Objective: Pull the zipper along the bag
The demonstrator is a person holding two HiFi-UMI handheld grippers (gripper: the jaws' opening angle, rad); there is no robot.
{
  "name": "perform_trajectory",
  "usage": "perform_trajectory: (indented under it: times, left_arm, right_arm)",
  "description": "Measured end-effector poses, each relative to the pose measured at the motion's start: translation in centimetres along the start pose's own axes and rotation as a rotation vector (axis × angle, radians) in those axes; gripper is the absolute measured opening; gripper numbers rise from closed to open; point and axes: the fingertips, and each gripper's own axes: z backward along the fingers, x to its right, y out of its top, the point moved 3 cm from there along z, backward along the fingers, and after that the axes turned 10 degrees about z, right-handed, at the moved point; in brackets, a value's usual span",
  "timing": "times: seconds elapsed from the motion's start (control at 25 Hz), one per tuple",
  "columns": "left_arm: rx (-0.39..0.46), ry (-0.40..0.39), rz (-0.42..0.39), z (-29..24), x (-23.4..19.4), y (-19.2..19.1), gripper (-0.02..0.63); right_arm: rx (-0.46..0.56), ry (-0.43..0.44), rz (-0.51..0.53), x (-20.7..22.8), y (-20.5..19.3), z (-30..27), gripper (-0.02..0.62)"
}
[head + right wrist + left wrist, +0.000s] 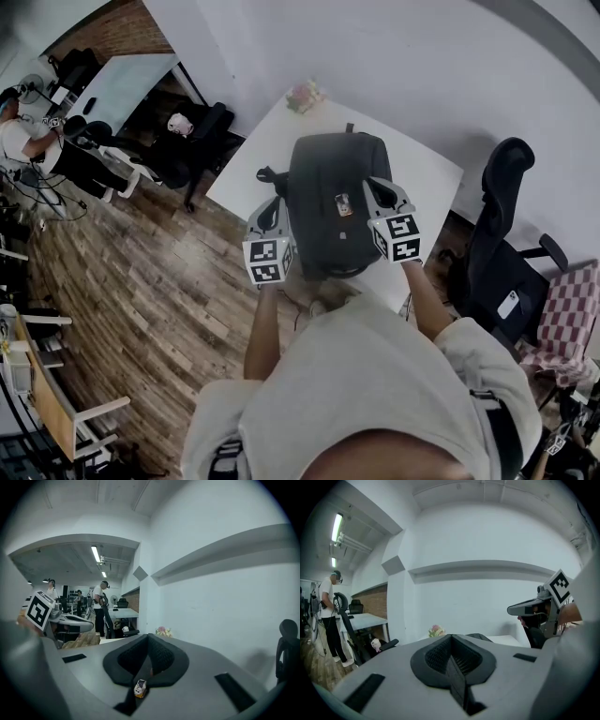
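Observation:
A black backpack (323,192) lies on the white table (427,178), with a small pale charm (343,204) on its top. My left gripper (277,202) hovers at the bag's left side and my right gripper (371,186) at its right side. Along the left gripper's own view, the left gripper (451,637) has its dark pads pressed together with nothing between them. The right gripper (149,636) is shut too. The charm (139,688) shows through the slot behind its pads; it is not between them. The bag's zipper is not clear in any view.
A bunch of flowers (305,94) sits at the table's far corner. A black office chair (502,234) and a checked seat (572,309) stand to the right. To the left are wooden floor, a second table (122,84), dark chairs and a person (19,131).

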Motion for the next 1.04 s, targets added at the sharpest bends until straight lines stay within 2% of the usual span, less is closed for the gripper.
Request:
perform_trajectory:
  times: [0.6, 0.8, 1.04]
  left_arm:
    - [0.005, -0.001, 0.000, -0.5, 0.0, 0.2, 0.025]
    - [-0.014, -0.009, -0.043, -0.7, 0.6, -0.2, 0.026]
    - [-0.015, -0.025, -0.046, -1.0, 1.3, -0.7, 0.026]
  right_arm:
    - [-0.016, 0.004, 0.013, -0.4, -0.8, -0.3, 0.014]
    - [-0.022, 0.007, 0.012, -0.5, -1.0, -0.3, 0.014]
    - [-0.019, 0.011, 0.017, -0.8, -1.2, -0.3, 0.014]
